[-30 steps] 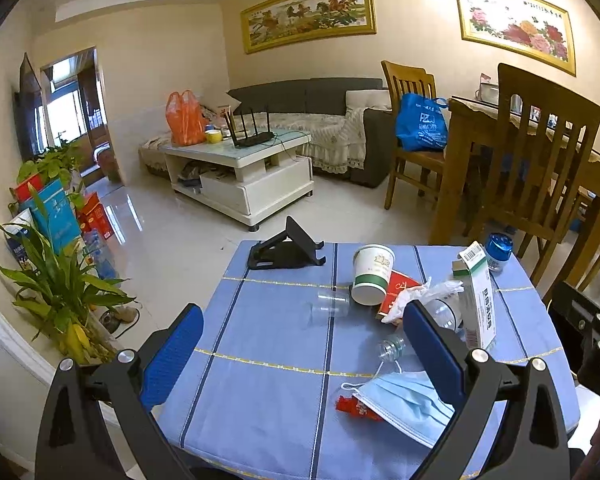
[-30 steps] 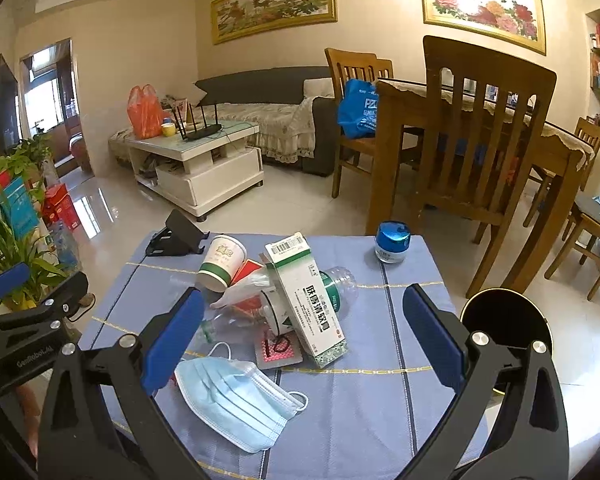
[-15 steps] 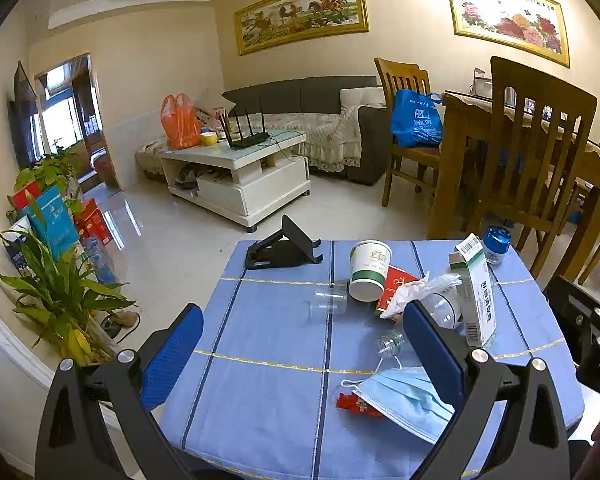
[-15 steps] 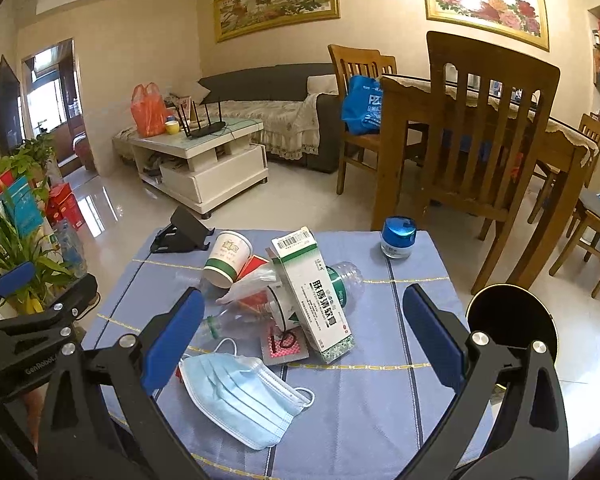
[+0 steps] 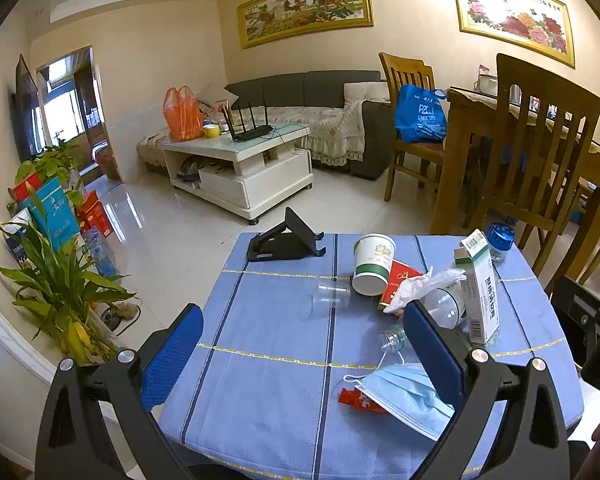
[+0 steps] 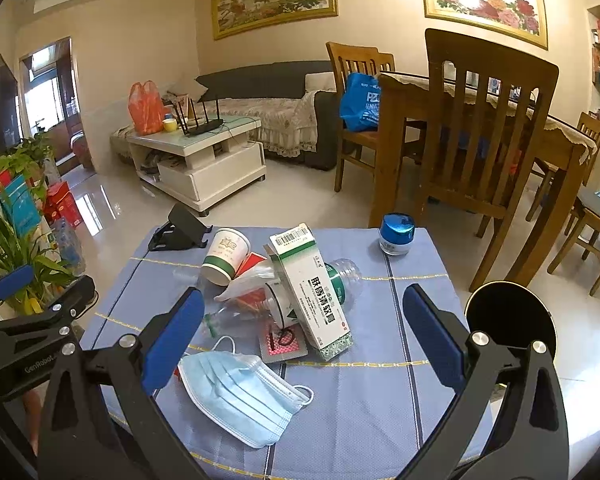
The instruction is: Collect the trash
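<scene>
1. Over the last second our view has crept slightly forward and the litter now sits a little lower and nearer in both wrist views; nothing on the bench has shifted, so we judge that collecting has not yet begun.
2. Our left claw [image 5: 300, 354] gapes wide and empty above the bare near-left part of the bench with its blue woven cloth [image 5: 260, 360], its blue ribbed pads clear of everything.
3. Our right claw [image 6: 300, 340] is equally wide and holds nothing; the pale blue pleated face mask [image 6: 236, 396] lies flat just ahead, between its fingers.
4. The trash clusters mid-bench: a white-and-green cardboard box [image 6: 314, 284] leans across a crushed clear plastic bottle [image 6: 340, 272], beside a tipped white paper cup with a green band [image 6: 226, 256], a crumpled white plastic wrapper [image 6: 244, 284], a flat red packet [image 5: 398, 284] and a small red-printed foil sachet [image 6: 282, 342].
5. A clear plastic cup [image 5: 328, 294] lies on its side, hard to see against the cloth.
6. The black folding phone stand [image 5: 286, 238] and the blue-capped white jar [image 6: 396, 234] look like keepers, not trash.
7. A round black bin [image 6: 512, 320] stands just beside the bench on the right, probably the destination.
8. The mask is limp and thin, so we expect it to need a low pinch.
</scene>
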Action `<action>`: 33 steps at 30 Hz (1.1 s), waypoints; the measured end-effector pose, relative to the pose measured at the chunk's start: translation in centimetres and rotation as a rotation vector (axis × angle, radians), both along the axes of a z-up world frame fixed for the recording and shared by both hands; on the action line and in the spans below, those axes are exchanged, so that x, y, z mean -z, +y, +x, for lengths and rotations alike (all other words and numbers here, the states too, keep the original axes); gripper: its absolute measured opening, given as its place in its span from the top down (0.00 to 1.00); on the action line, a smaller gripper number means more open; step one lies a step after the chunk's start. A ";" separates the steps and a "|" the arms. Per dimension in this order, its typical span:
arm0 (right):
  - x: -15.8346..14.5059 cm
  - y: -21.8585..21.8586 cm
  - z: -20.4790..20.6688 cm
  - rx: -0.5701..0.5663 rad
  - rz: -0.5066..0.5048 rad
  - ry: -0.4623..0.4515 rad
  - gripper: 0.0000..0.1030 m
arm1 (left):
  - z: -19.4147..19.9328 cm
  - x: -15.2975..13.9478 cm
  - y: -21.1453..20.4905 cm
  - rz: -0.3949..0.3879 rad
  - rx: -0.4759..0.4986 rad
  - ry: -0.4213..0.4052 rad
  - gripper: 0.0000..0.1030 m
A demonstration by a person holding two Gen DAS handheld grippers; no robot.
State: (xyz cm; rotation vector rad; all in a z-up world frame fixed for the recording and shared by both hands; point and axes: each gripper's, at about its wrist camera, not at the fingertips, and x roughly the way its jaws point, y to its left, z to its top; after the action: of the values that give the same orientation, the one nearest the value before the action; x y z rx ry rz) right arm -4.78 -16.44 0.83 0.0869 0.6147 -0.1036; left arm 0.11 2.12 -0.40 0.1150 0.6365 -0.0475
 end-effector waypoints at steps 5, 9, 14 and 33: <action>0.0 0.0 0.2 0.001 -0.001 0.007 0.05 | 0.0 0.0 0.0 -0.002 0.002 -0.001 0.06; 0.2 0.1 0.4 -0.008 -0.002 0.014 0.05 | 0.2 0.4 -0.2 -0.009 0.033 0.031 0.06; 1.4 0.9 1.8 -0.058 0.014 0.076 0.05 | 1.5 2.6 2.4 -0.017 -0.019 0.110 0.06; 5.3 -6.1 9.0 -0.205 0.164 0.245 0.05 | 6.4 10.2 12.4 -0.076 -0.177 0.252 0.06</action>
State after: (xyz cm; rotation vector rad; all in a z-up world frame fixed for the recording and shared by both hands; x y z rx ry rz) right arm 4.21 -22.56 -4.46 0.1712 0.8728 0.1375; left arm 6.49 14.56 -10.58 -0.0218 0.8930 0.0862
